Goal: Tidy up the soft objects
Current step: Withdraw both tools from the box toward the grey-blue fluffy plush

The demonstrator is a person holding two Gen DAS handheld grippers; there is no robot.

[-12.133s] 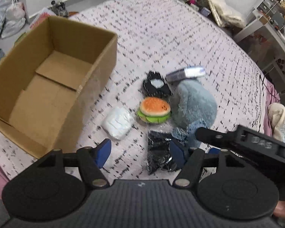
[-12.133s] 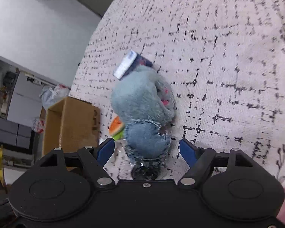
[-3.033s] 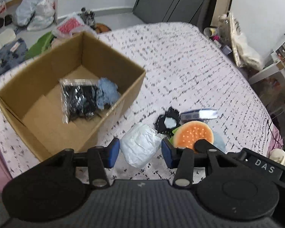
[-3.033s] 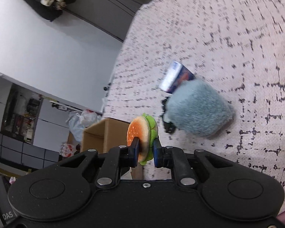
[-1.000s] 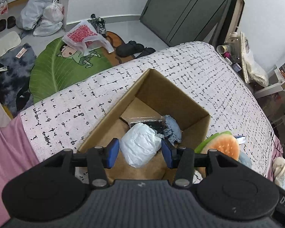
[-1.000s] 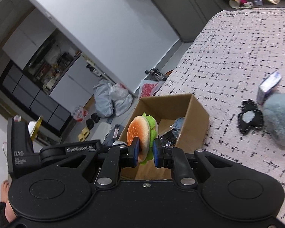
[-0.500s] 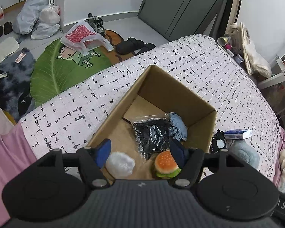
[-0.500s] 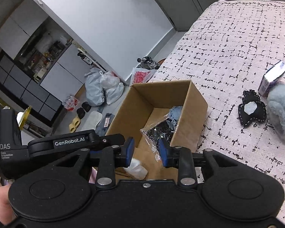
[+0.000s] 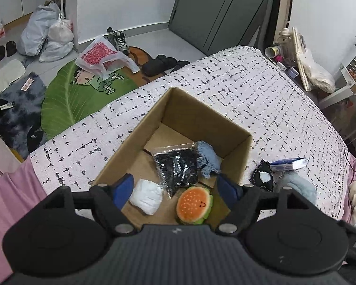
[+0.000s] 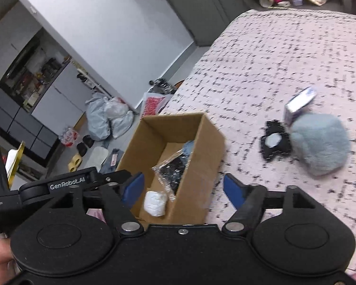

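Both tongs — left (image 9: 174,188), right (image 10: 184,187) — wide open, empty, above box (image 9: 203,116) w/ burger toy (image 9: 194,205).

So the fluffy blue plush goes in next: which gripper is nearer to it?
Right, as best I can judge. The right gripper hangs open at the cardboard box's outer wall, facing the blue plush. The left gripper is open over the box interior, farther away.

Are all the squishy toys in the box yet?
Not yet. The box holds the burger, white pouch, and black packet. Both the left gripper and right gripper are open and empty. The blue plush and black toy remain outside on the bed.
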